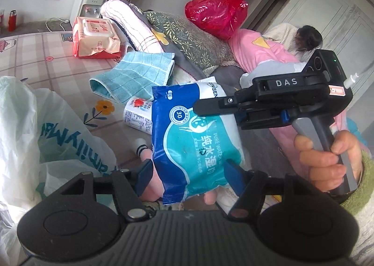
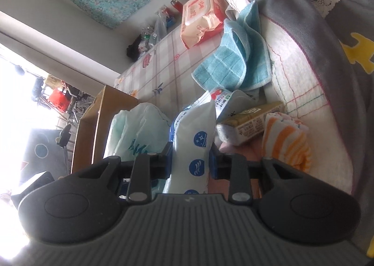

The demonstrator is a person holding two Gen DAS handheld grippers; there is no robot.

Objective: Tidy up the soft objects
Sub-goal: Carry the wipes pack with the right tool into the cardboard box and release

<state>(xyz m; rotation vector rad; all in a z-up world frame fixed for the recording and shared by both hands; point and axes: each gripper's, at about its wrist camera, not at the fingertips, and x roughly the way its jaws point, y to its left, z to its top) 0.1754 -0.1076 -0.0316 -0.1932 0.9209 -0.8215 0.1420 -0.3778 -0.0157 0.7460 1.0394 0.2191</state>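
Blue wet-wipe pack (image 1: 196,139) is off the bed, hanging in the air over the near edge, above the pile. Right gripper (image 1: 205,111) is clamped on it; the right wrist view shows both pads pressing the pack's (image 2: 195,146) thin sides. Left gripper (image 1: 189,172) has its tongs apart: the pack's lower end hangs between them, pads not visibly pressing. Reads as a handover, right hand (image 1: 327,156) now carrying the load.

White plastic bag (image 1: 58,139) with teal lettering sits slumped open just beside the pack, at the bed's near edge. My guess is that's the destination; can't see what is inside it.

Still loose on the bed (image 1: 46,60):
- small strawberry-print tissue pack (image 1: 138,114), directly behind the blue one
- teal checked towel (image 1: 133,76), crumpled, mid-bed against the rolled quilt (image 1: 131,23)
- red-and-white wipes pack (image 1: 93,37), toward the far edge
- yellow tissue pack (image 2: 250,121) and orange striped cloth (image 2: 287,144), touching, near edge by the quilt

Progress: early, I'd say. One item in hand, not yet placed; at least five soft things left out.
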